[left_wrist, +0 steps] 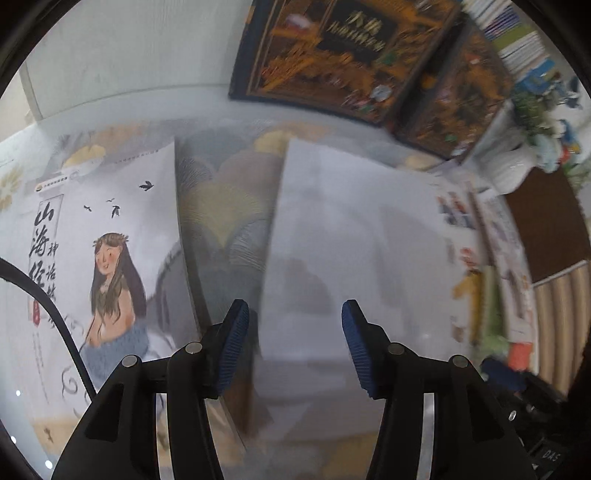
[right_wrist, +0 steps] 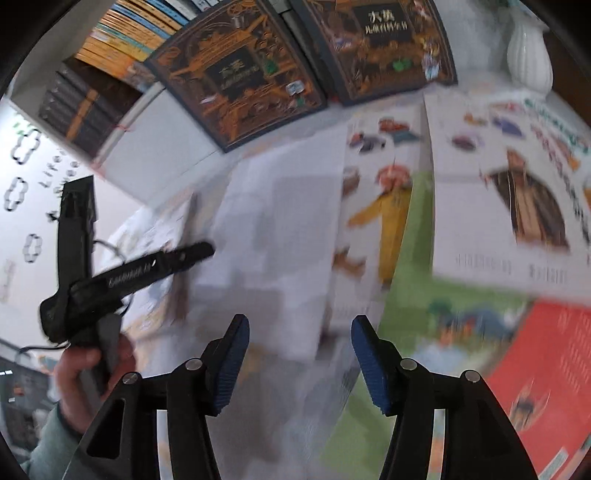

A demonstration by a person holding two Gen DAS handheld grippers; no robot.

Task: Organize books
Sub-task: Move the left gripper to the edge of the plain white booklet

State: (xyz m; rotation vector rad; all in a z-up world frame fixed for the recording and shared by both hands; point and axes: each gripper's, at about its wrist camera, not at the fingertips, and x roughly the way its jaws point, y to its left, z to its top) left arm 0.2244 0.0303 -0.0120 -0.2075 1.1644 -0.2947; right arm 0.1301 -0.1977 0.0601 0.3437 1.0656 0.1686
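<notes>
Left wrist view: the left claw point(left_wrist: 294, 314) points down over the desk point(left_wrist: 218, 206), which is covered by a cloth with a fan pattern. Its 2 blue pads point(left_wrist: 236, 343) stand spread apart with nothing pinched between them. Under and ahead of the claw lies a plain white book point(left_wrist: 354, 236), flat on the desk. To its left, apart from it across a strip of cloth, lies a white picture book point(left_wrist: 110, 236) showing a long-haired figure and black birds. Farther back, 2 dark books with gold ornament point(left_wrist: 332, 55) lie side by side near a row of upright books point(left_wrist: 517, 40). A white ribbed vase point(left_wrist: 511, 170) with greenery stands at the right. Colourful covers along the white book's right edge are too blurred to read.

Right wrist view: the right claw point(right_wrist: 299, 330) also points down with its pads spread and nothing between them. Below it lies the same plain white book point(right_wrist: 280, 229), blurred. Just right of it lies a book with a yellow-robed figure point(right_wrist: 384, 206), then a white book with a dark-robed figure point(right_wrist: 517, 199), which overlaps a green book point(right_wrist: 424, 314). A red book point(right_wrist: 554, 354) lies at the lower right. The 2 dark ornate books point(right_wrist: 236, 81) sit at the top, with shelved books point(right_wrist: 129, 33) behind and the vase point(right_wrist: 528, 48) at the upper right. At the left, a hand point(right_wrist: 85, 373) in a grey-green sleeve grips the other tool, the left claw point(right_wrist: 147, 269), above the desk.
</notes>
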